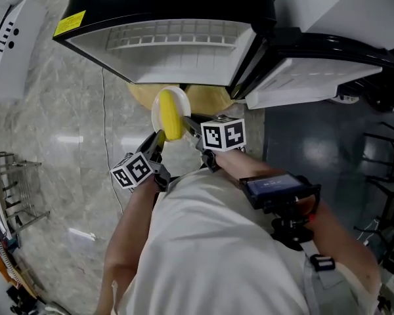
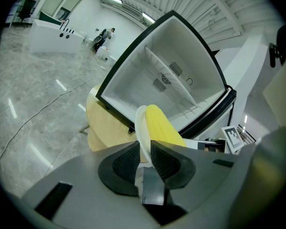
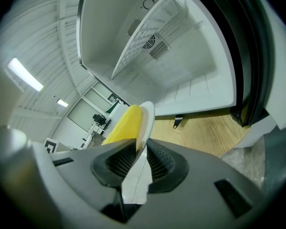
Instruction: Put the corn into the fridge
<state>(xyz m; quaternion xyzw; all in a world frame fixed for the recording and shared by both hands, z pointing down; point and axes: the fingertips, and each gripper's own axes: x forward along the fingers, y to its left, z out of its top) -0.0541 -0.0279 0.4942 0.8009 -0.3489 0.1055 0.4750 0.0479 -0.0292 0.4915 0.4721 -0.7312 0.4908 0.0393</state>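
Jaws on plate [image 1: 155, 113], open fridge [image 1: 177, 38] ahead

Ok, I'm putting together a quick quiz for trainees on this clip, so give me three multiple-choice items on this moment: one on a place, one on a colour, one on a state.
1. Where is the corn?
A. Inside the fridge
B. On a plate held up in front of the fridge
C. In a bowl on a counter

2. What colour is the plate?
A. Blue
B. Black
C. White

3. How do the left tongs and the right tongs stand?
A. Both shut on the plate's rim
B. Both open and empty
C. Only the left grips the plate

Answers:
1 B: the head view shows the corn lying on the plate before the open fridge.
2 C: the rim shows white in every view.
3 A: each gripper view shows the pads pressing on the rim.
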